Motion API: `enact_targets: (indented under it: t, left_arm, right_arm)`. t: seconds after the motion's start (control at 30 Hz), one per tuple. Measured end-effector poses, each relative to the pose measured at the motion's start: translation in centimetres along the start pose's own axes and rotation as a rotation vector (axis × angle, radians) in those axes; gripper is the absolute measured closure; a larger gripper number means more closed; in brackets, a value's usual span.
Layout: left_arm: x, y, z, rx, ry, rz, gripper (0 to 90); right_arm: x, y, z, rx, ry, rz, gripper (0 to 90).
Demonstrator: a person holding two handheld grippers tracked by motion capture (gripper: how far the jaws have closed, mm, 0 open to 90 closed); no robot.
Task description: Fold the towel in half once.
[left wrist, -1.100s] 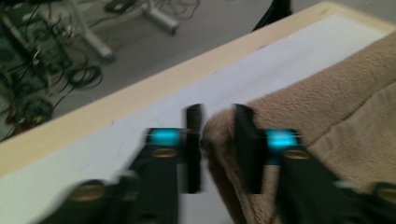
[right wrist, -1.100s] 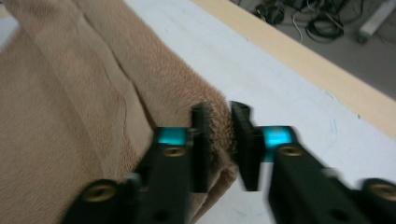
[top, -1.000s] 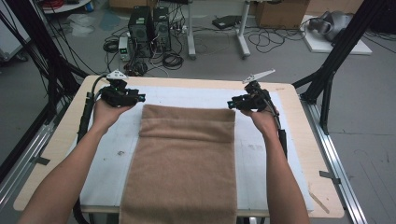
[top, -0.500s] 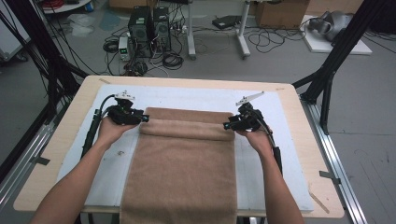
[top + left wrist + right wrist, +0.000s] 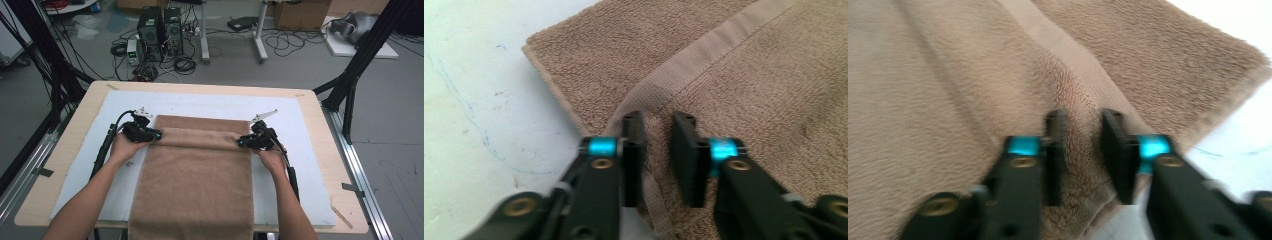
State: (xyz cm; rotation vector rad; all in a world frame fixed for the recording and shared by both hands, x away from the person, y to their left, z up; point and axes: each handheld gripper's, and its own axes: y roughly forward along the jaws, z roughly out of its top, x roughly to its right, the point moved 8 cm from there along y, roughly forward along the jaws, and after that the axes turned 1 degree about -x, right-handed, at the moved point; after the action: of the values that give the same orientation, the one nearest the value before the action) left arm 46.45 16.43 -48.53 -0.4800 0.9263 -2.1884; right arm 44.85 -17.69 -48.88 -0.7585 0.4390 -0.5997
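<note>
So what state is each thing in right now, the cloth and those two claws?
Brown terry towel: spread along the table, its far end folded back over itself.
Left claw: jaws slightly apart around the folded edge.
Right claw: jaws slightly apart around the folded edge.
White mat: flat under the towel.

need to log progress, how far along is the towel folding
Early on. Done: the brown towel lies flat on the white mat, with a folded-over band across its far end. In hand: the left tongs and right tongs each sit at a side edge of that fold, jaws astride the cloth. Left: the long near part is unfolded and hangs over the table's edge.
</note>
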Motion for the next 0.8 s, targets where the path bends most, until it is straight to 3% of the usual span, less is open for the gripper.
enact_targets:
  t: [0.07,0.17,0.3,0.43,0.53,0.67,0.73,0.8]
  left_arm:
    - [0.1,-0.2,0.1,0.003,0.015,-0.002,84.4]
    - [0.1,-1.1,0.5,0.037,0.006,-0.013,84.9]
    - [0.8,-3.7,1.6,0.128,0.009,-0.032,84.9]
    - [2.5,-6.4,1.3,0.198,0.042,-0.028,84.6]
    - [4.1,-7.9,-0.3,0.214,0.079,-0.033,84.6]
    - [6.6,-10.0,-2.9,0.236,0.099,-0.051,84.7]
    - [9.0,-11.5,-5.1,0.233,0.116,-0.095,84.7]
    - [10.9,-13.1,-6.9,0.237,0.131,-0.139,82.3]
  right_arm:
    - [-0.2,-0.2,0.2,-0.004,-0.018,0.0,83.6]
    - [-0.5,-0.8,0.5,0.0,-0.041,0.0,84.1]
    - [-1.3,-2.7,1.2,0.058,-0.064,0.025,84.1]
    - [-3.1,-5.0,1.4,0.088,-0.095,0.062,84.0]
    - [-4.9,-6.7,0.7,0.102,-0.129,0.09,83.8]
    - [-8.3,-8.4,-1.6,0.128,-0.184,0.142,83.6]
    - [-10.0,-9.1,-2.9,0.134,-0.202,0.165,83.5]
    - [-12.3,-10.4,-4.5,0.143,-0.216,0.247,80.5]
